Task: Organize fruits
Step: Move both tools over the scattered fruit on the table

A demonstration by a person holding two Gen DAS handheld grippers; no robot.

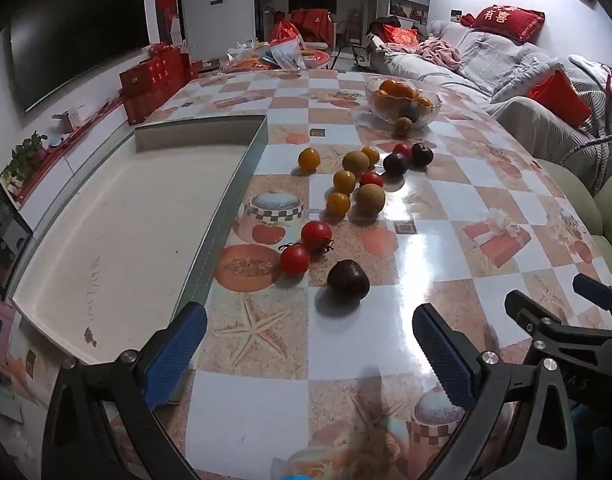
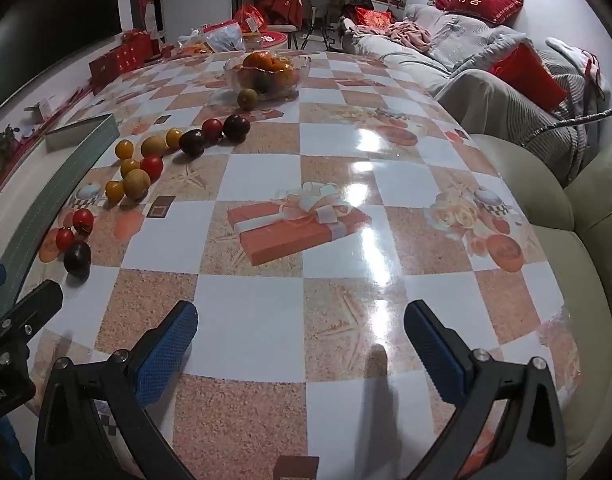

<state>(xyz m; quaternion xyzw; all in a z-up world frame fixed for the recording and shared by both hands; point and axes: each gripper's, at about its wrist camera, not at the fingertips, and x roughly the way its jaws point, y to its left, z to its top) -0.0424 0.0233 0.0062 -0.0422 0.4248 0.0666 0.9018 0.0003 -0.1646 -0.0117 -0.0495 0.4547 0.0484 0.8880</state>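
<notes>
Loose fruits lie on the checkered tablecloth: a dark plum (image 1: 348,280) nearest my left gripper, two red tomatoes (image 1: 306,248), several yellow and brown fruits (image 1: 356,190), and two more dark plums (image 1: 406,160). The same scatter shows in the right wrist view (image 2: 137,172), far left of my right gripper. A glass bowl (image 1: 402,102) of oranges stands at the back, a brown fruit (image 1: 402,126) in front of it. A white tray (image 1: 117,216) with grey rim lies left. My left gripper (image 1: 306,354) is open and empty. My right gripper (image 2: 299,350) is open and empty.
The right gripper's fingers (image 1: 546,312) show at the left view's lower right. A grey sofa (image 2: 506,92) with red cushions runs along the table's right edge. Red boxes (image 1: 153,80) stand at the far left, bags beyond the table's far end.
</notes>
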